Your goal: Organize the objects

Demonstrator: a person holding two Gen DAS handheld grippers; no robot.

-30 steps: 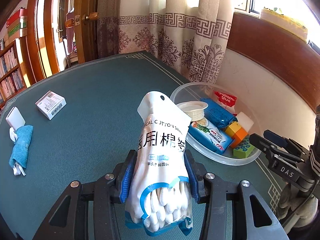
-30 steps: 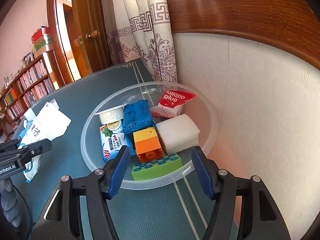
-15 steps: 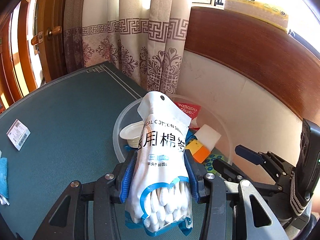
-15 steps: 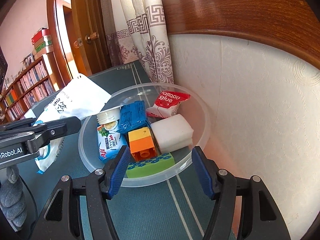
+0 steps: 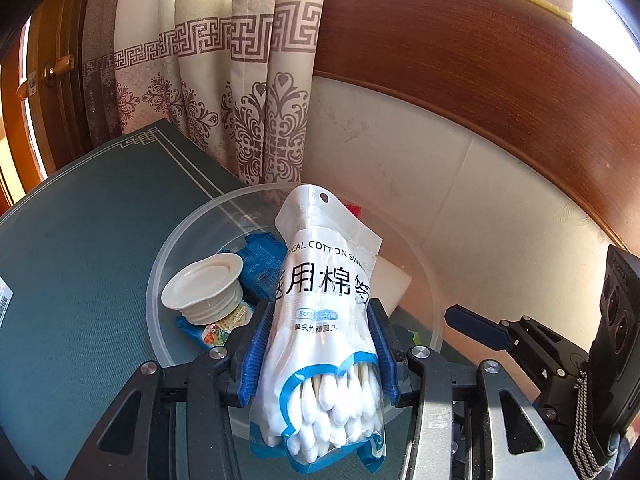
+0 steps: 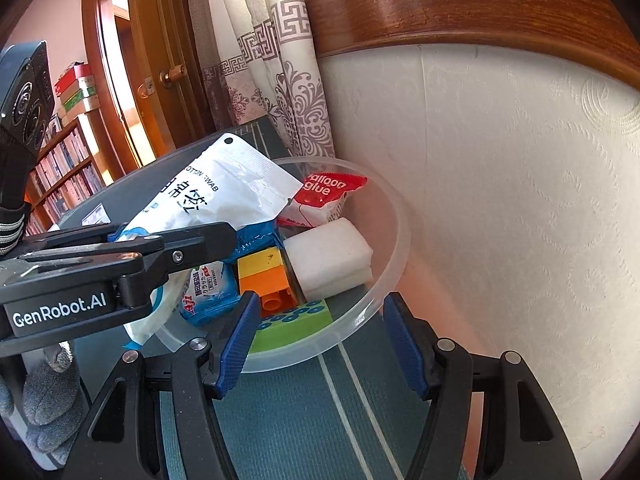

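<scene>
My left gripper (image 5: 320, 352) is shut on a white bag of cotton swabs (image 5: 324, 280), which stands upright between the blue pads. The bag hangs over the near left part of a clear plastic bowl (image 5: 160, 280) at the table's far right, by the wall. In the right wrist view the bag (image 6: 224, 196) leans in over the bowl's rim (image 6: 396, 248). Inside lie a red balloon-glue packet (image 6: 324, 196), a white sponge (image 6: 328, 256), an orange-yellow brick (image 6: 266, 276), a green brick (image 6: 296, 320) and blue packets (image 5: 260, 264). My right gripper (image 6: 320, 340) stands open at the bowl's near edge, holding nothing.
A white wall with dark wood panelling (image 6: 500, 160) rises right behind the bowl. Patterned curtains (image 5: 248, 100) hang at the table's far corner. A white lid-like cup (image 5: 204, 284) sits in the bowl. A small labelled box (image 5: 4, 300) lies far left. A gloved hand (image 6: 48, 392) holds the left gripper.
The left gripper has carried the swab bag across the green table from open cloth to above the bowl. The right gripper has stayed at the bowl's edge, still open.
</scene>
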